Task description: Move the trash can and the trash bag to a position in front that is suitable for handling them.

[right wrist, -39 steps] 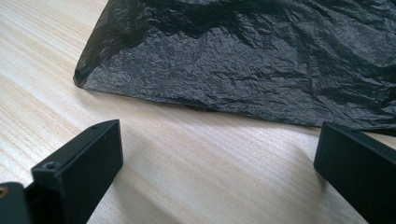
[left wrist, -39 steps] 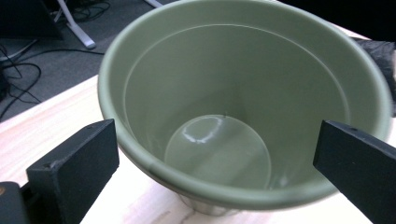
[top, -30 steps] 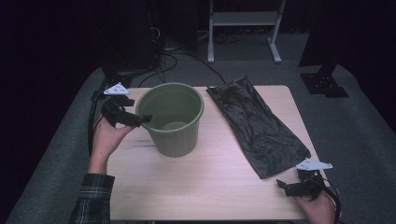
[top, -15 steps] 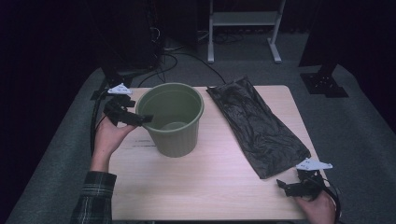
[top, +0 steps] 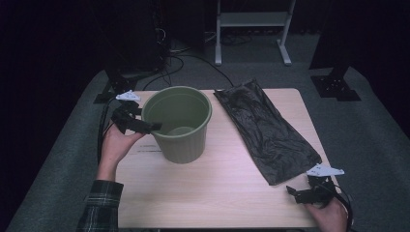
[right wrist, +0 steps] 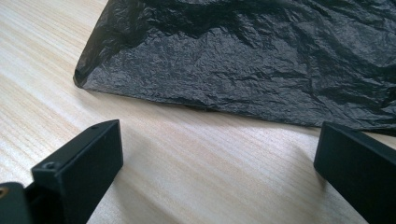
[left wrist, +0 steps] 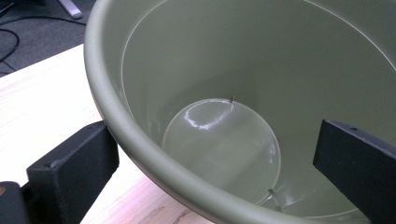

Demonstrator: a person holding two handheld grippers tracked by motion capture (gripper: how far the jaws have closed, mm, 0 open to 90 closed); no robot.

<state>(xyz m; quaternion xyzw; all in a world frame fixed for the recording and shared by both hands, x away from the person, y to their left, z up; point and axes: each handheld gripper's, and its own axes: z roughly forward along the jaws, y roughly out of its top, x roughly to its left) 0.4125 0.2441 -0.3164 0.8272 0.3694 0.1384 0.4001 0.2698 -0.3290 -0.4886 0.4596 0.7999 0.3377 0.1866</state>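
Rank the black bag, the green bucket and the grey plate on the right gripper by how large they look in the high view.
1. black bag, the largest spread.
2. green bucket, smaller, though standing upright makes this less sure.
3. grey plate, clearly smallest.

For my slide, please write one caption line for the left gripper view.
Left gripper, jaws open, straddles the rim of the green plastic bucket, one jaw outside and one inside.
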